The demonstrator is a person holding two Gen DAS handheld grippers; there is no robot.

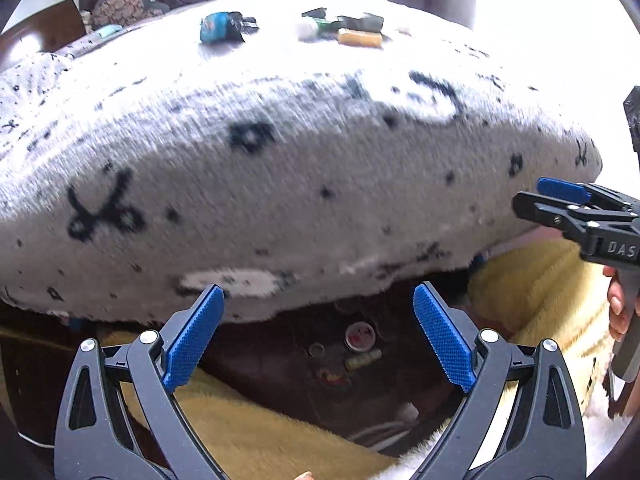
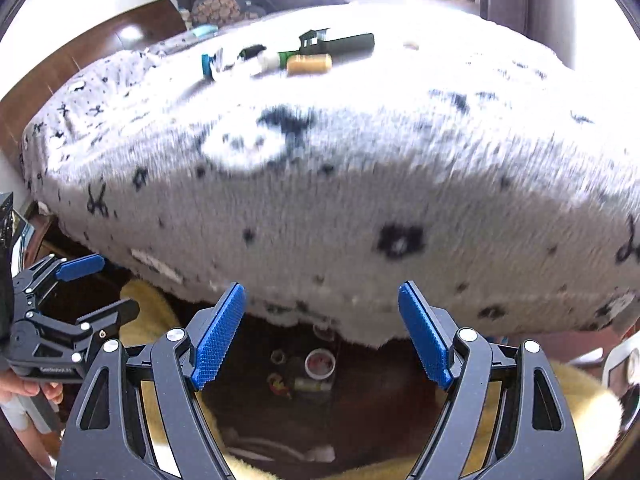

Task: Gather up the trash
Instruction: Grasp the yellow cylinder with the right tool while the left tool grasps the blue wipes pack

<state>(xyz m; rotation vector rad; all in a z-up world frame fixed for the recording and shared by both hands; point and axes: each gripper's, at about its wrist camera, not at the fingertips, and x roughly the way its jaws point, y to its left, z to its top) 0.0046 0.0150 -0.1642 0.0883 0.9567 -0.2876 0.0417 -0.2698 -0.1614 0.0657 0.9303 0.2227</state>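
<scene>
The trash splits into two lots. A cluster of litter [image 2: 280,56] lies on the far part of the bed [image 2: 360,184], well away from both grippers: a blue wrapper [image 1: 214,28], a tan roll-like piece [image 2: 309,64], a dark flat packet [image 2: 344,42] and a small white-and-green item [image 2: 270,60] that I cannot identify. Below the near edge of the bed sits a dark container [image 2: 360,392], which I take to be a bin, though its rim is hard to make out. Inside it are a round lid [image 2: 320,362] and a few small scraps.

So the job looks partly done: some pieces are already in the container, while the cluster on the bed is still to be gathered.

The left gripper [image 1: 318,336] is spread wide with nothing between its blue pads [image 1: 192,340]. The right gripper [image 2: 322,336] is also spread and empty. Both hang over the container at the bed's near edge, side by side, each held by a hand [image 1: 620,304]. A yellow fluffy blanket [image 1: 536,288] lies around the container.
</scene>
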